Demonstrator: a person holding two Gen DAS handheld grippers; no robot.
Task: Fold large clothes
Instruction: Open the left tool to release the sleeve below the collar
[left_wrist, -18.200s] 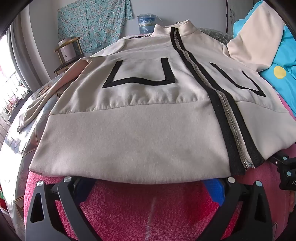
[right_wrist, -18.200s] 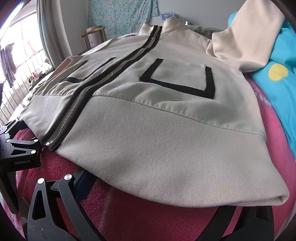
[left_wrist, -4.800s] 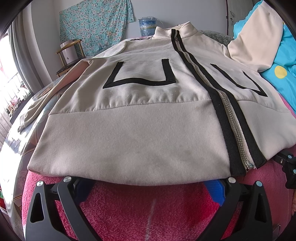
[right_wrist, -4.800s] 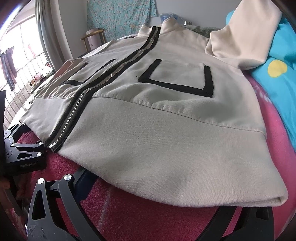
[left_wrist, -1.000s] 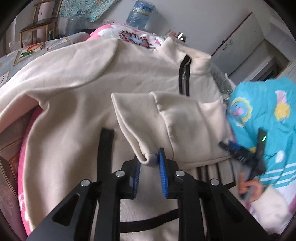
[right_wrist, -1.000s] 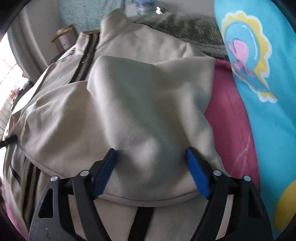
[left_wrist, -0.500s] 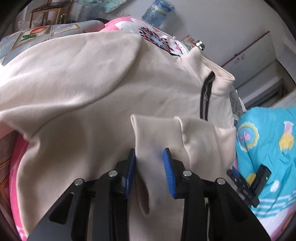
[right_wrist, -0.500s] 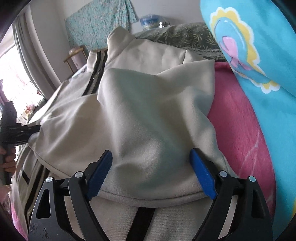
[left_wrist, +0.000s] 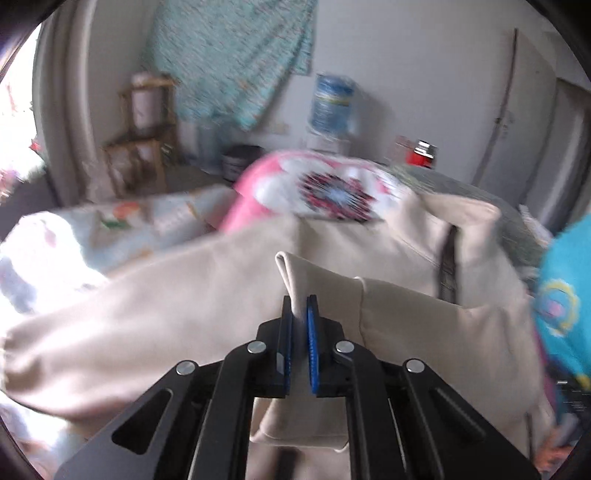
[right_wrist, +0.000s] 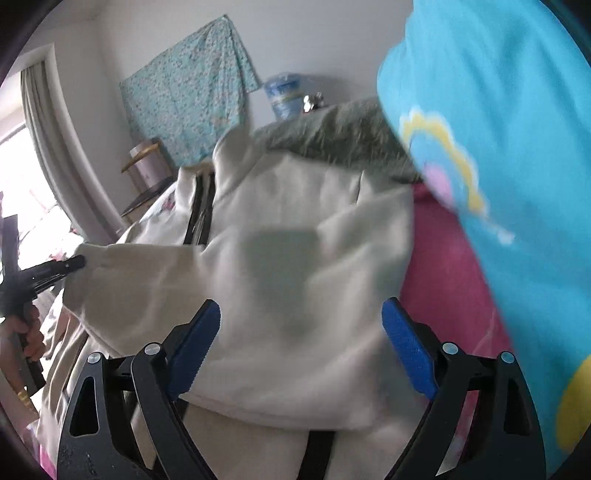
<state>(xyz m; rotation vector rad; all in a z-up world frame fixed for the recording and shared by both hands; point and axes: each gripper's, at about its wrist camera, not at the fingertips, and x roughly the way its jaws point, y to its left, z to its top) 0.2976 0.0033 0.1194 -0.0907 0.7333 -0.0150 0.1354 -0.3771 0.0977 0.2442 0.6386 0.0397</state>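
Observation:
A cream zip-up jacket (left_wrist: 155, 314) with black trim lies on a pink bed cover. Its right sleeve is folded across the chest. My left gripper (left_wrist: 299, 302) is shut on the sleeve cuff (left_wrist: 291, 277) and holds it up over the jacket front. In the right wrist view the folded sleeve (right_wrist: 295, 258) lies between my right gripper's (right_wrist: 301, 325) wide-open blue pads (right_wrist: 406, 343), which hold nothing. The left gripper (right_wrist: 74, 264) shows there at the far left, pinching the cuff. The black zipper (right_wrist: 201, 210) runs up to the collar.
A turquoise cartoon-print blanket (right_wrist: 498, 166) rises on the right. A pink flowered pillow (left_wrist: 317, 188) and a grey-green cover (right_wrist: 343, 136) lie behind the collar. A wooden stand (left_wrist: 144, 140), a water bottle (left_wrist: 328, 103) and a hanging floral cloth (left_wrist: 236, 55) are at the far wall.
My left gripper has shut on the sleeve cuff and lifted it, tilting up toward the room. My right gripper stays open and has drawn back slightly from the folded sleeve.

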